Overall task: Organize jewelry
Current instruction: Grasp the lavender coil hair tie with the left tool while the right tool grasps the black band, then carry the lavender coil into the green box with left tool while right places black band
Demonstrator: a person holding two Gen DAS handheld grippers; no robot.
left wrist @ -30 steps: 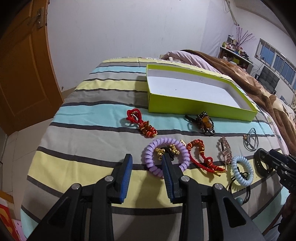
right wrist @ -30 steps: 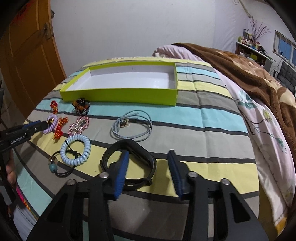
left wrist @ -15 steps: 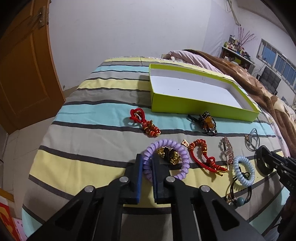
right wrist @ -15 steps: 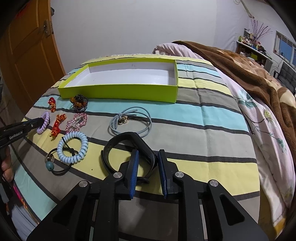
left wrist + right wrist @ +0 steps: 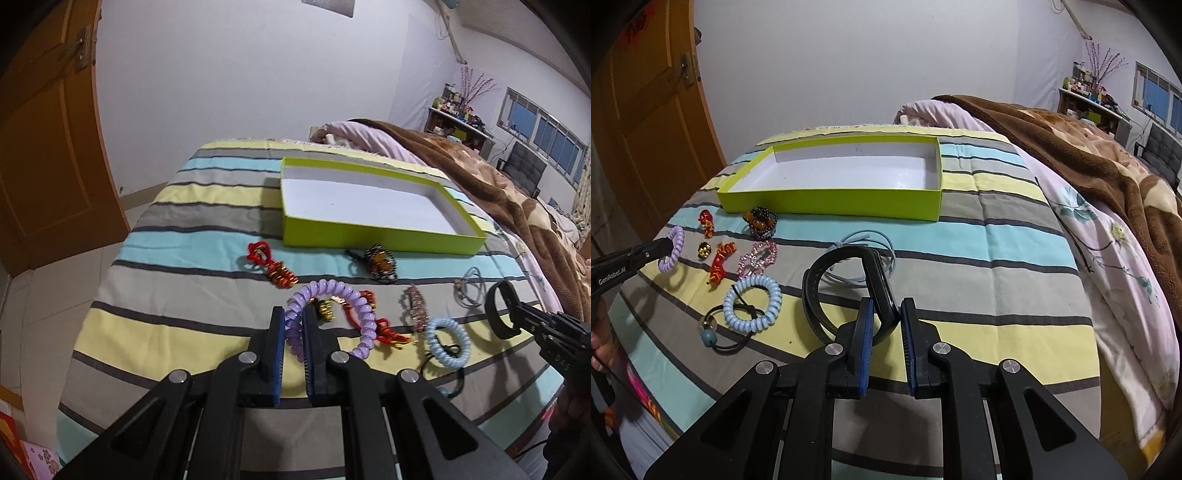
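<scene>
Left gripper (image 5: 294, 325): you have it closed on the purple spiral hair tie (image 5: 332, 317); the near side of the ring sits between the blue pads and the rest stands out in front, raised above the bedspread (image 5: 159, 332).
Right gripper (image 5: 886, 317): it is pinched on the black band (image 5: 849, 288); one end of the band is between the pads, and the loop curls up and to the left, off the cloth.
Why held so: a grip on the edge of each ring leaves the loop free, so I think it can drop flat when you release it.
Green box (image 5: 831, 199): it lies at the far side of the striped bedspread, open, and its white floor has nothing on it; I judge it is the place for the jewelry.
Still on the bed: a light-blue spiral tie (image 5: 752, 302), a red knotted charm (image 5: 271, 264), a dark beaded bracelet (image 5: 761, 219), a pink sparkly clip (image 5: 757, 256) and a pale blue cord (image 5: 871, 240), all in front of the box.
Progress: only the beginning, since nothing is in the box.
Next move: carry both pieces forward over the near wall of the box, then open.
Risk: the purple coil is elastic and can spring out of the pads.
</scene>
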